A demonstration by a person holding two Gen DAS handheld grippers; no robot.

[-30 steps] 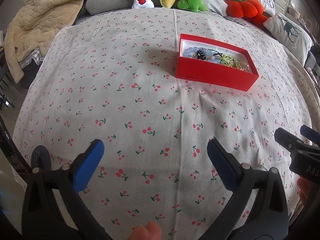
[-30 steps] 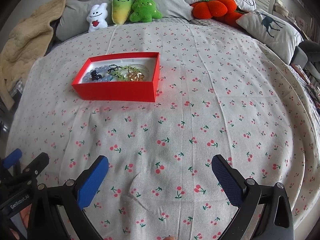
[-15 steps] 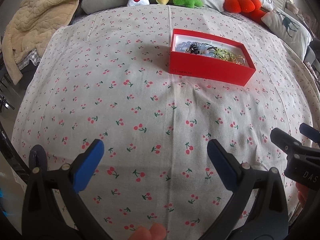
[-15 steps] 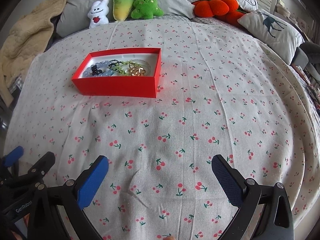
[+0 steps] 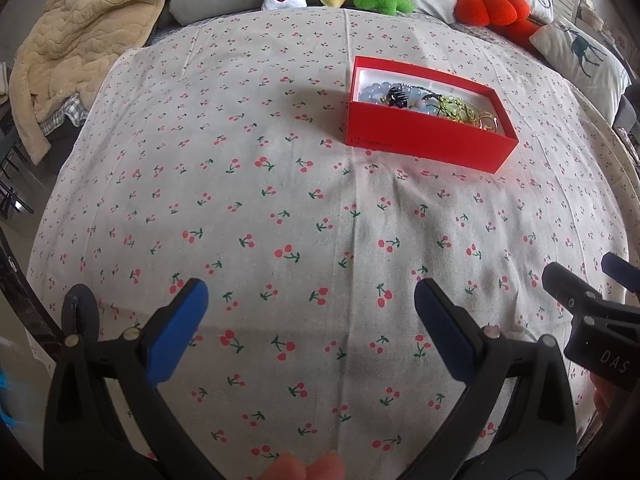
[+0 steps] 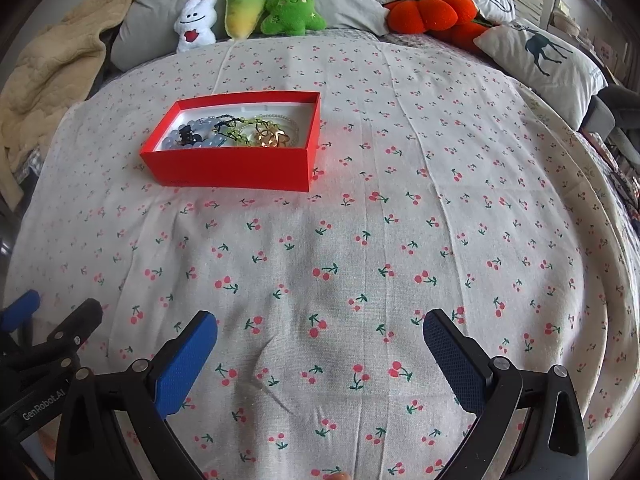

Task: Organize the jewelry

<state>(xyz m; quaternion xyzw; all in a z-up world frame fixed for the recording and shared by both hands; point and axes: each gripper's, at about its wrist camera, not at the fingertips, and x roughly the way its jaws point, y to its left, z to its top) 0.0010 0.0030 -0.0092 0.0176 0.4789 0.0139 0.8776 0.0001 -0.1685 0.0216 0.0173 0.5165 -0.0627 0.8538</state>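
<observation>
Right wrist view: red jewelry box (image 6: 236, 168) lies well ahead-left of the spread, empty right tongs (image 6: 320, 344).

Left gripper (image 5: 310, 306): jaws spread wide, empty, low over the cherry-print bedspread (image 5: 280, 200).
Right gripper (image 6: 320, 338): likewise spread and empty (just beside the left one).

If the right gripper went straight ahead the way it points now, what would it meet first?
Probably the bare cherry-print sheet: the open right gripper aims right of the red box, which sits off-line to the left. Depth is uncertain.
</observation>
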